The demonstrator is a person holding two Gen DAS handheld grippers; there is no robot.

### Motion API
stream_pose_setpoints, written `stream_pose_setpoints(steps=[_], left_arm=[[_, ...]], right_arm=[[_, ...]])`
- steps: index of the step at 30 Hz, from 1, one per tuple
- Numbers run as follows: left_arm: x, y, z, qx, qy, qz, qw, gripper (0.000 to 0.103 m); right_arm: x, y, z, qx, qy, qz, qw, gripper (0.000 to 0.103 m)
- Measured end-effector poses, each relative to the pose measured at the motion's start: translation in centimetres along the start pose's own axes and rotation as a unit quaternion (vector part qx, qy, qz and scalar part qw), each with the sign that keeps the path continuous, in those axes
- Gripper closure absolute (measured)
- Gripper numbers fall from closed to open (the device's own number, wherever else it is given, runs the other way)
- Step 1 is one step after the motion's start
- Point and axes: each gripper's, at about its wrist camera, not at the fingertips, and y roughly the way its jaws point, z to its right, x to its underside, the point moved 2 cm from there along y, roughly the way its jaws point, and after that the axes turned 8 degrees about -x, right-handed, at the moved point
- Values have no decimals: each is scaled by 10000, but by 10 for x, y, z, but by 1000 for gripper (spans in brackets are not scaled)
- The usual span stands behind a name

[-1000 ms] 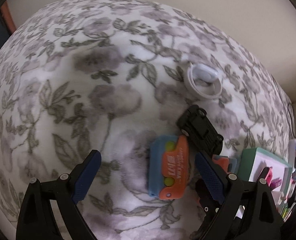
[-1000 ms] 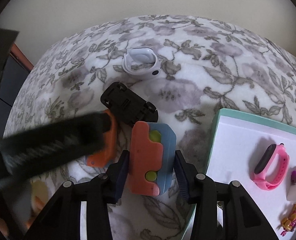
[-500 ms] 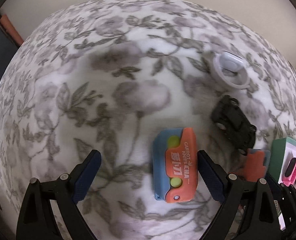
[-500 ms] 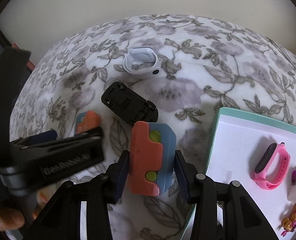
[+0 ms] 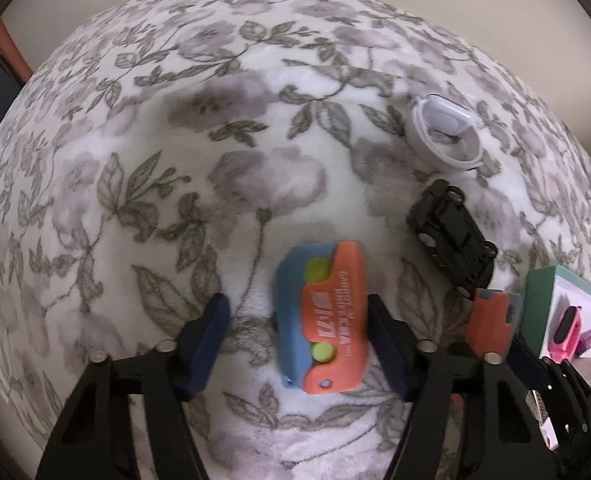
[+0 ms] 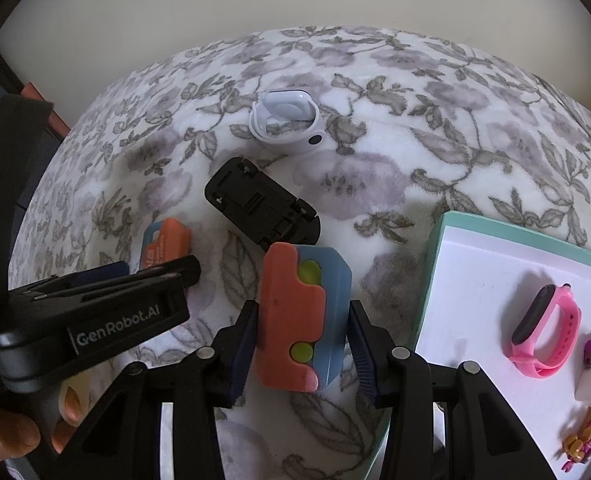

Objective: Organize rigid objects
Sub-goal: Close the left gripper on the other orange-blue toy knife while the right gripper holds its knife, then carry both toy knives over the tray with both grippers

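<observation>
Orange-blue toy (image 5: pixel 322 320) now sits between narrowed left jaws; right jaws grip its twin (image 6: pixel 301 320).

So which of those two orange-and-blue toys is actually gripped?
The one in the right claw, its pads against both sides of that toy. The other toy lies on the blanket inside the open left claw.
</observation>
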Motion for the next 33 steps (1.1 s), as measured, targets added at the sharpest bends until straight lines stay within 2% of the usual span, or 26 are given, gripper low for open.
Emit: stream_pose_setpoints(steps=[1, 2, 3, 15, 25, 33], left_arm=[[0, -2, 1, 31, 14, 11, 10000, 47], [0, -4, 2, 75, 31, 22, 10000, 57], [-2, -6, 5, 111, 38, 28, 9999, 59], [-12, -42, 3, 518, -118, 230, 9983, 59], [-25, -87, -10, 828, -334, 795, 9928, 59], [-29, -122, -9, 976, -325, 1221, 9872, 59]], right_arm=[[0, 0, 0, -2, 5, -3, 10000, 56], [0, -1, 0, -1, 15, -4, 10000, 56], [1, -1, 1, -4, 20, -5, 10000, 56], [2, -16, 8, -93, 242, 101, 9996, 56], [-10, -55, 1, -288, 292, 542, 9977, 56], [-12, -87, 0, -222, 313, 799, 9961, 56]])
